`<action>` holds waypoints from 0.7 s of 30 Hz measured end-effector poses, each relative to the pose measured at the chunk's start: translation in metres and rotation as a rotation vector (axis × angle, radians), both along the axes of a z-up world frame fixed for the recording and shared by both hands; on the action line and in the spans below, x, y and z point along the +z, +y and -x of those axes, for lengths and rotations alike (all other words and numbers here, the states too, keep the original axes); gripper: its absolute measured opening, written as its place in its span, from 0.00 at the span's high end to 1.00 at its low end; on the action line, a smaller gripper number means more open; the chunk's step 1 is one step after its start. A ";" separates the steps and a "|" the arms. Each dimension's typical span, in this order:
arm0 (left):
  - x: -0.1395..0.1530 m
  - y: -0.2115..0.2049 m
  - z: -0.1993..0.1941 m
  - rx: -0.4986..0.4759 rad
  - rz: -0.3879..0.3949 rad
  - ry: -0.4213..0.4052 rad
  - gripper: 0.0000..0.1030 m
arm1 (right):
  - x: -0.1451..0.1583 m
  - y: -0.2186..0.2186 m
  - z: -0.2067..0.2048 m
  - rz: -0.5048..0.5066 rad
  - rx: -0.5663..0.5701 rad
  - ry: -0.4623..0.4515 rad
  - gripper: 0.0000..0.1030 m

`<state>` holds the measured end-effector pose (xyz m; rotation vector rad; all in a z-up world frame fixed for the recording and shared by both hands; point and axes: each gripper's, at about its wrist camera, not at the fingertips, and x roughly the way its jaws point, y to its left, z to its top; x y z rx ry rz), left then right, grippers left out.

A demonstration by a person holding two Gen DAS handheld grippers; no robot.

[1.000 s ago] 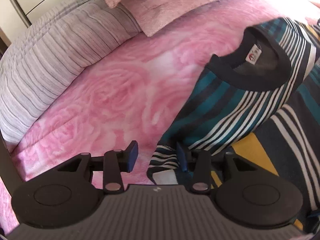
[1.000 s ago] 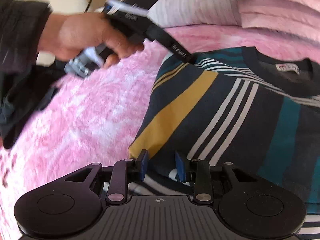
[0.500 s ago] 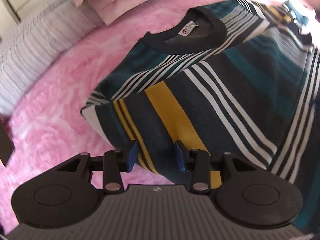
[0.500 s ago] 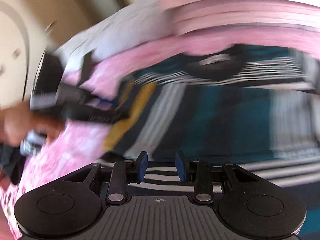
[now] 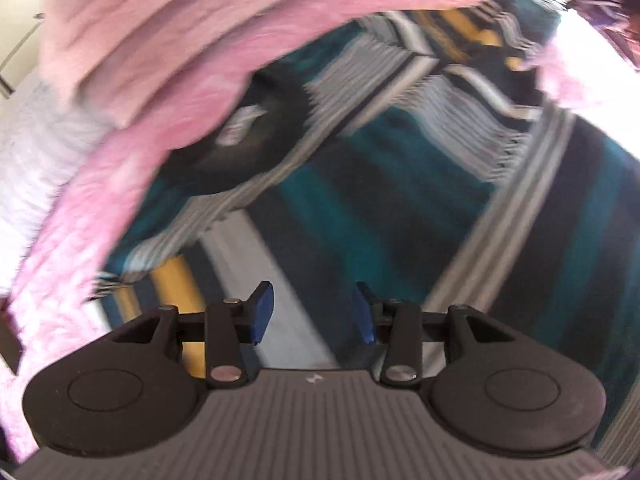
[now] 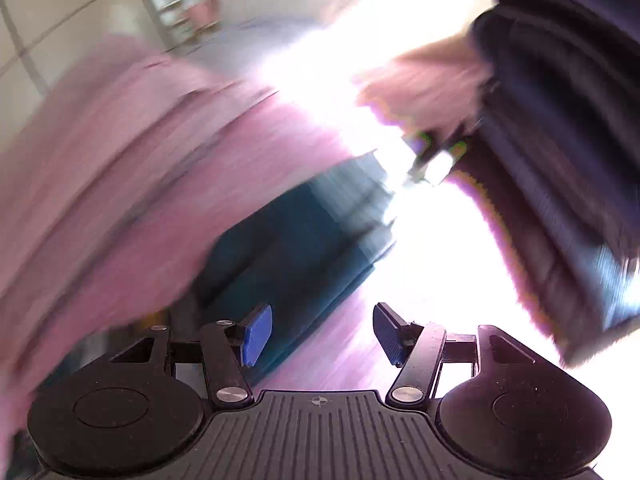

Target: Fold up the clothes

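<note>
Although both views are smeared by motion blur, one striped shirt [image 5: 360, 200] can be made out, spread flat on a pink bedcover [image 5: 80, 216]. Bands of teal, black, white and yellow are seen on it, and one dark round collar [image 5: 236, 148] with one pale label [image 5: 240, 124] lies toward the upper left of the left wrist frame. One stack of pink folded cloth [image 5: 152, 36] is noted above the collar at the top of that frame, and one pale grey striped pillow [image 5: 36, 152] at the left edge.

Left gripper [image 5: 313, 309]: two blue pads, parted with a clear gap, nothing between them; cloth is seen only beyond and below the tips. Jaws released, hung over the lower chest of the shirt.

Right gripper [image 6: 322, 334]: two blue pads, set wider apart than the left pair; the jaws have just been opening, and nothing is pinched between them. Bedcover [image 6: 352, 344] shows through the gap. One teal edge of the shirt [image 6: 296, 248] is seen at centre frame, just above the left pad.

At the upper right of the right wrist frame, one hand [image 6: 424, 92] and one dark ribbed sleeve [image 6: 568, 140] are recorded, against a burnt-out white glare. What the hand grips cannot be told in detail. Pale cabinet panels [image 6: 60, 32] are noted at upper left.
</note>
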<state>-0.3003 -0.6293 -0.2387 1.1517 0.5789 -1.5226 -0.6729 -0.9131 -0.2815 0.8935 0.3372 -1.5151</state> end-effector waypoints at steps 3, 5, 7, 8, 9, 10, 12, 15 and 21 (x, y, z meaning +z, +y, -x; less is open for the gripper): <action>-0.001 0.002 0.038 -0.053 -0.025 0.015 0.62 | -0.015 -0.038 0.009 -0.004 -0.076 0.088 0.42; -0.003 0.001 0.057 -0.091 -0.036 0.021 0.60 | -0.024 -0.056 0.017 -0.019 -0.131 0.097 0.42; -0.003 -0.001 0.068 -0.110 -0.044 0.024 0.60 | -0.031 -0.067 0.023 -0.016 -0.164 0.083 0.42; -0.003 -0.002 0.072 -0.111 -0.049 0.029 0.59 | -0.033 -0.070 0.026 -0.009 -0.169 0.064 0.42; -0.003 -0.005 0.074 -0.113 -0.053 0.031 0.59 | -0.035 -0.072 0.029 -0.002 -0.173 0.046 0.42; -0.003 -0.007 0.076 -0.112 -0.053 0.029 0.59 | -0.036 -0.071 0.035 0.008 -0.175 0.032 0.42; -0.003 -0.009 0.077 -0.107 -0.053 0.026 0.59 | -0.031 -0.072 0.041 0.025 -0.160 0.014 0.50; -0.001 -0.010 0.077 -0.097 -0.049 0.023 0.59 | -0.015 -0.071 0.033 0.066 -0.072 0.020 0.90; 0.008 -0.001 0.076 -0.083 -0.014 0.000 0.59 | 0.067 -0.027 -0.044 0.302 0.249 0.084 0.93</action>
